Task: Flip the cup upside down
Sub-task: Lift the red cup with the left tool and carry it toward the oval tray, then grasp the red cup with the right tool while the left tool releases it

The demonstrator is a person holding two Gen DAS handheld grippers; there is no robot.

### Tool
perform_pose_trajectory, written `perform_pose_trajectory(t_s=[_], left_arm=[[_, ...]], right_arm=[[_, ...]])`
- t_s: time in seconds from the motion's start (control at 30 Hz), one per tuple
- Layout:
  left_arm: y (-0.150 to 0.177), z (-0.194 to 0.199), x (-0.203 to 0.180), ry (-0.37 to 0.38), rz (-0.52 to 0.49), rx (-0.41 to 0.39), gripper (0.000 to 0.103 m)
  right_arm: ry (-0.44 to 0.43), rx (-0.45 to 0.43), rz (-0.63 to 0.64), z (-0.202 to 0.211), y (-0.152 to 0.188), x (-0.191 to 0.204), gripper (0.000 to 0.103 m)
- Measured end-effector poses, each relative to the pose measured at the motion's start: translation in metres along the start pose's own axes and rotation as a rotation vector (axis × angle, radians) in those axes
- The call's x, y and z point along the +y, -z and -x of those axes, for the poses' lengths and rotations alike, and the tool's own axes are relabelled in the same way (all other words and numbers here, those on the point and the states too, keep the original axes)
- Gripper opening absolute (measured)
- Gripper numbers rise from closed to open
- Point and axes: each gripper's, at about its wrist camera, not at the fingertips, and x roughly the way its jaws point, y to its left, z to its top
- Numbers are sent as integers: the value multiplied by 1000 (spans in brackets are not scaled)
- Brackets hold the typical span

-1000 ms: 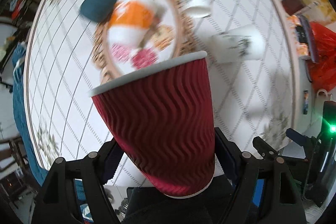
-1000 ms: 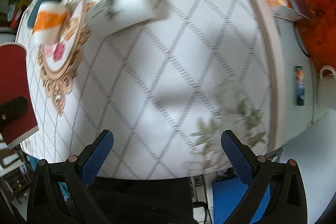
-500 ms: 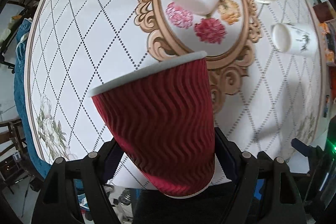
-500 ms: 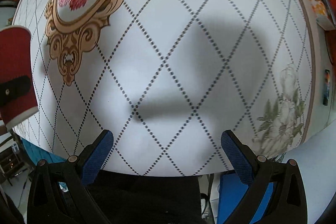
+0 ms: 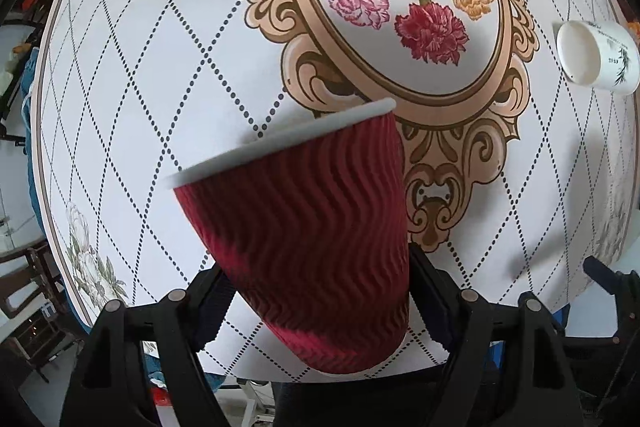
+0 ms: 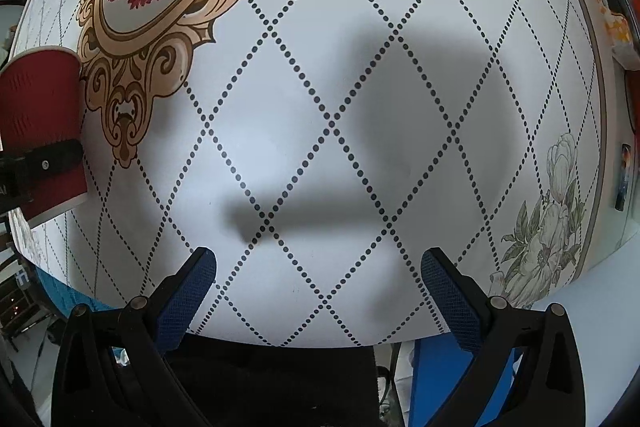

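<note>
Corrugated red paper, the cup (image 5: 304,239) looks light and crushable, clamped low on its wall by the left gripper (image 5: 316,291) above the table (image 6: 320,147), rim toward eleven o'clock, while the right gripper (image 6: 320,283) hangs spread, holding nothing.

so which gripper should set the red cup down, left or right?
Left. The left gripper is already shut on the red cup, rim toward the table. The right gripper is open, holding nothing, with the cup off to its side.
</note>
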Motion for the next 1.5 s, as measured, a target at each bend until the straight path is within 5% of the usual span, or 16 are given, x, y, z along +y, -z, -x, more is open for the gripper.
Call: perform_pose_trajectory(t_s=[0.93, 1.5], left_arm=[[-30, -3, 1, -13, 2, -12, 89], [-16, 58, 32, 52, 124, -130, 89]], right_arm=[[-1, -15, -6, 7, -13, -4, 103], [-32, -58, 15, 32, 10, -6, 103]])
